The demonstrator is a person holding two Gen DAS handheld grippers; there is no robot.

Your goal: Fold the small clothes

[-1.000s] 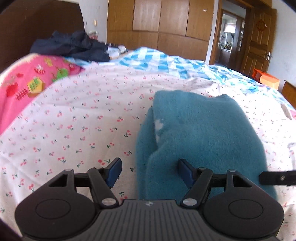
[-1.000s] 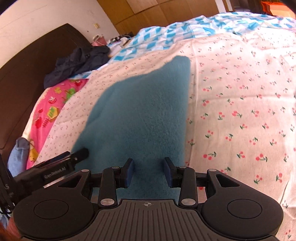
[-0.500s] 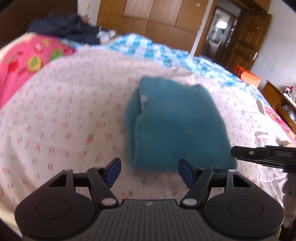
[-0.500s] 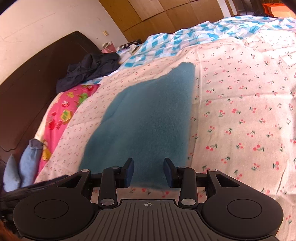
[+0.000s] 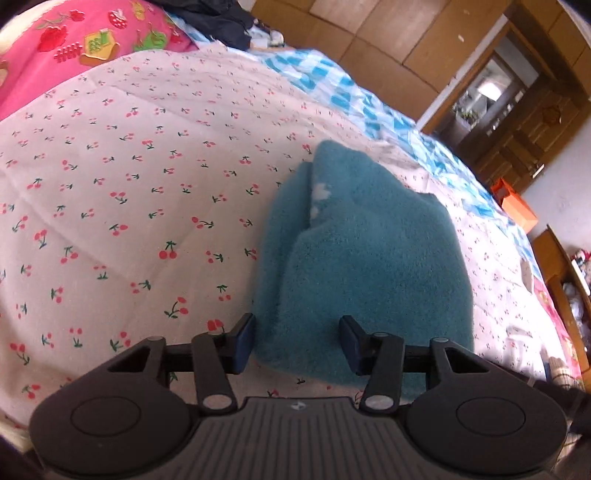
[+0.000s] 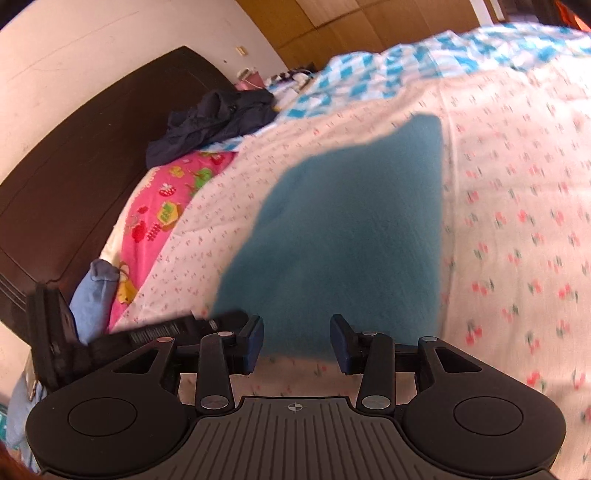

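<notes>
In the left wrist view, we see one teal fleece garment [image 5: 369, 266] lying folded on the bed [image 5: 110, 184], straight ahead of the left tongs [image 5: 297, 341] and a little to their right. Its long axis runs away from us up the cherry-print cover. The near left corner of the fleece lies between the two blue pads [image 5: 243, 341], which do not press on it; the jaws are closing, about half apart, and hold nothing. One pink pillow [image 5: 74, 48] and one dark heap of clothes [image 5: 218, 18] lie far off at the head of the bed.

In the right wrist view, which is blurred, the same single garment [image 6: 351, 240] stretches forward from the right tongs [image 6: 297, 341], its near hem just past the fingertips. These jaws are opening, empty, with bare cover beneath them. The left tongs [image 6: 207, 325] show at the hem's left corner. We judge the left hand the nearer, so the next fold likely starts from that corner.
</notes>
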